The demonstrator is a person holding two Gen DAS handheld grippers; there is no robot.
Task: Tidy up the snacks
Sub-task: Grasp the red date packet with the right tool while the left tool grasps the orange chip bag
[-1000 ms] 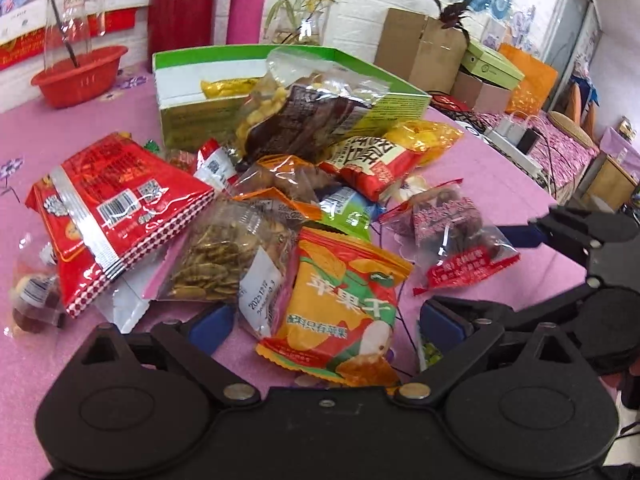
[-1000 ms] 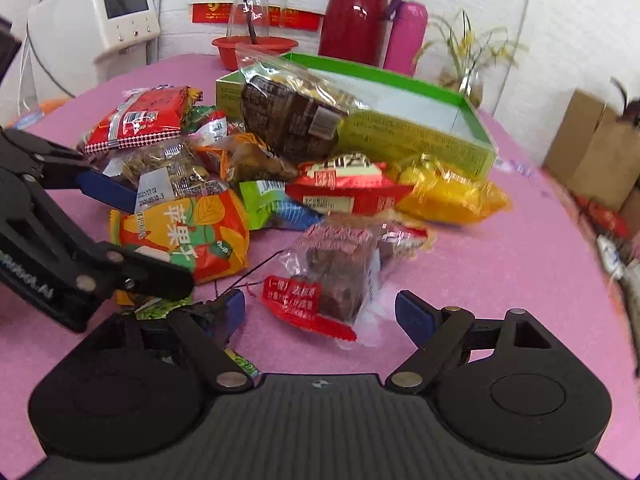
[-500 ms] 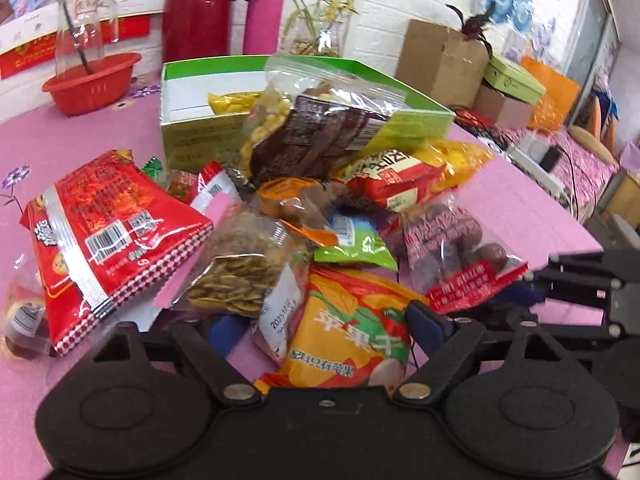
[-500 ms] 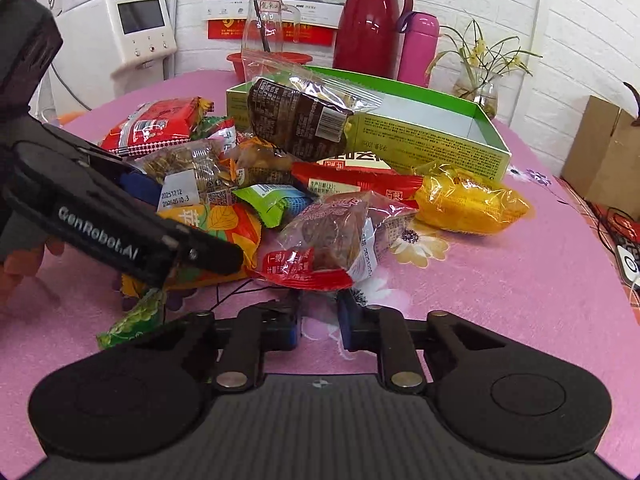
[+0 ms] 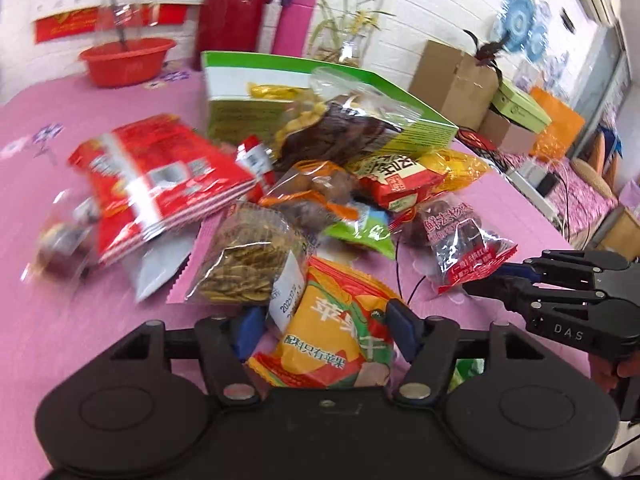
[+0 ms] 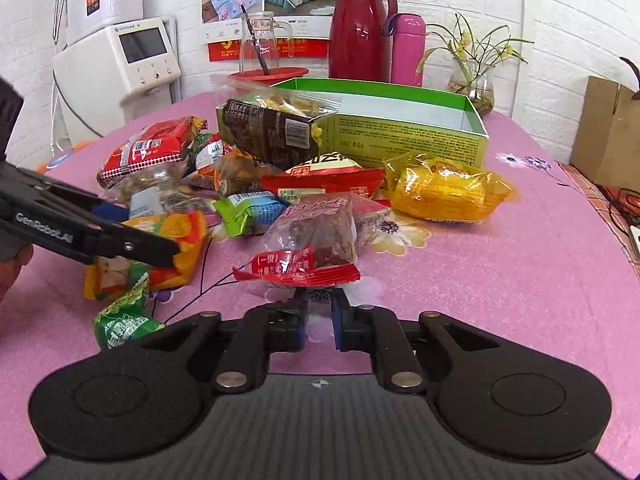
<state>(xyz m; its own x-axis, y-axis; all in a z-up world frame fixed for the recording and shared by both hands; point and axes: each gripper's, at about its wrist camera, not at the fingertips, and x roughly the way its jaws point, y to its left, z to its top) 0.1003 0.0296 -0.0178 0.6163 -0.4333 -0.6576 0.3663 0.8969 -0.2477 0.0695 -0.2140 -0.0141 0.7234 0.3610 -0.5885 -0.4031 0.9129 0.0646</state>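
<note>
The orange apple-chip packet (image 5: pixel 328 336) lies at the pile's 6 o'clock edge on the pink worktop (image 6: pixel 500 264), the left gripper (image 5: pixel 324 330) closing its jaws around it. At its 3 o'clock, the right gripper (image 6: pixel 318 320) is clamped on the red date packet (image 6: pixel 316 240). The green box (image 6: pixel 408 136) stands at 12 o'clock.

Counted across both views on the pink tablecloth (image 6: pixel 520 280):

- One green cardboard box (image 6: pixel 408 136), open on top.
- About twelve snack packets in the heap, some overlapping, so not exact: among them one large red bag (image 5: pixel 160 176), one pack of seeds (image 5: pixel 248 256), one orange apple-crisp bag (image 5: pixel 332 332), one clear bag with a red end (image 6: pixel 316 244), one yellow bag (image 6: pixel 444 192), one dark bag of nuts (image 6: pixel 272 132).
- One red jug (image 6: pixel 360 28).
- One pink flask (image 6: pixel 408 50).
- One red bowl (image 5: pixel 128 60).
- One glass jar (image 6: pixel 260 42).
- One vase of plants (image 6: pixel 472 80).
- Two black grippers (image 5: pixel 320 330), (image 6: pixel 318 320).
</note>
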